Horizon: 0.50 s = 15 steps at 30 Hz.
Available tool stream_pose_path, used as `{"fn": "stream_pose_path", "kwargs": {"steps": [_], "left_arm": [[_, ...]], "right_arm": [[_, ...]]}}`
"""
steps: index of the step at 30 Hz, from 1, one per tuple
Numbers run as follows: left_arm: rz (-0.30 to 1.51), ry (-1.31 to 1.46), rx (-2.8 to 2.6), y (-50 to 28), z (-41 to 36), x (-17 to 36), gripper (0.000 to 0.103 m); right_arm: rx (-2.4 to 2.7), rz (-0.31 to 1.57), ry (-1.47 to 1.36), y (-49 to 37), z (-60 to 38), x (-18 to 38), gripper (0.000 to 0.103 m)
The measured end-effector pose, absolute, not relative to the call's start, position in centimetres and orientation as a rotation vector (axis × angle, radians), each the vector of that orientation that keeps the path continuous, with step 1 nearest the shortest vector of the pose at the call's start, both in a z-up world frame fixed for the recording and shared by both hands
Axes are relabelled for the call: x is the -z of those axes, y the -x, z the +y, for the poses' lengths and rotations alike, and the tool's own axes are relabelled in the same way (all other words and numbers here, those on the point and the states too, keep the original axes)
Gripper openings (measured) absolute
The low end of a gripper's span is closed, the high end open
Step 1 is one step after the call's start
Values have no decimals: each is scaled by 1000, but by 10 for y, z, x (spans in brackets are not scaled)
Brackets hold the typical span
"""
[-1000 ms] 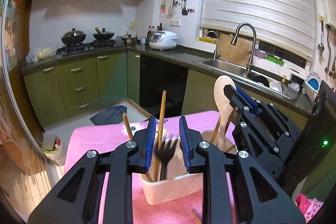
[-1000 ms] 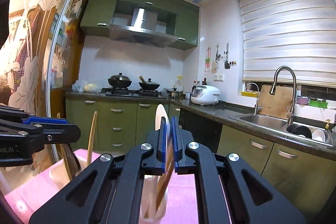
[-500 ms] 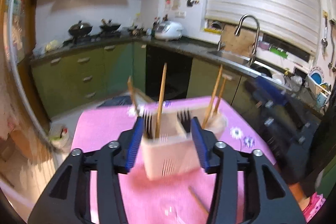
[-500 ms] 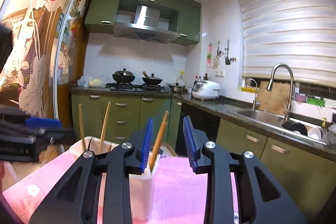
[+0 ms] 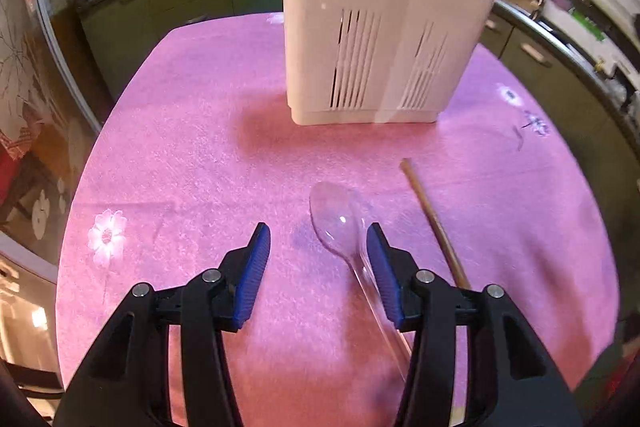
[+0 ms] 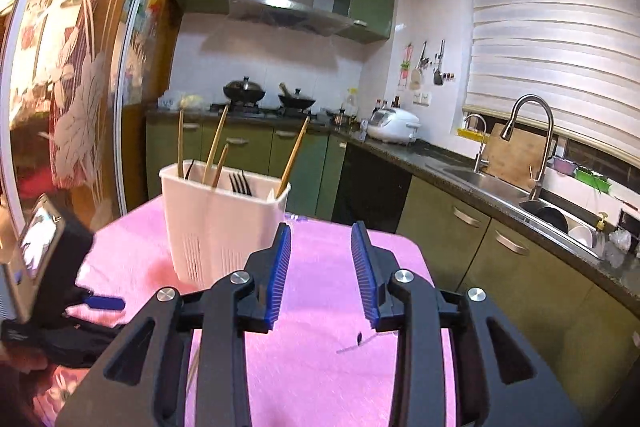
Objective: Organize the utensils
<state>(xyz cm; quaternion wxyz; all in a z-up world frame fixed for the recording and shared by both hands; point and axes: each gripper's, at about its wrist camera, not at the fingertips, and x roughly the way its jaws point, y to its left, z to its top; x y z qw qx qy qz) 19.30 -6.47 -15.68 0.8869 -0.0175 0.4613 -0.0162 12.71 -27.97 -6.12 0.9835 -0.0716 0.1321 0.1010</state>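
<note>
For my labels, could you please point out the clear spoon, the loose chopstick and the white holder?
clear spoon (image 5: 335, 217), left wrist view, bowl.
loose chopstick (image 5: 434, 221), left wrist view, mid-shaft.
white holder (image 5: 360, 7), left wrist view, front wall.

White slotted utensil caddy (image 5: 384, 27) standing upright on the pink-covered desk (image 5: 180, 147), well ahead of the left fingers (image 5: 256, 267), holding wooden chopsticks (image 6: 294, 157) and a black fork (image 6: 240, 183). Clear plastic spoon (image 5: 340, 223) lying flat, bowl between the left fingers, handle beside the right-hand one. Single wooden chopstick (image 5: 434, 223) lying just outside it.
</note>
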Motion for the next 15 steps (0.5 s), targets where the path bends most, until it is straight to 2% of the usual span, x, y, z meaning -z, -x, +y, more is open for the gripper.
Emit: {"fn": "stream_pose_path", "kwargs": {"steps": [11,13,15], "left_arm": [[975,32,17,-209,-80,164,48],[965,19,18,-212,-82,163,28],[971,22,37,-214,-80,163,28]], "right_arm": [[-242,407,176,-146,-279,71,31],[-253,468,171,-154,-278,75,32],[-276,540,161,-164,-278,83,32]]}}
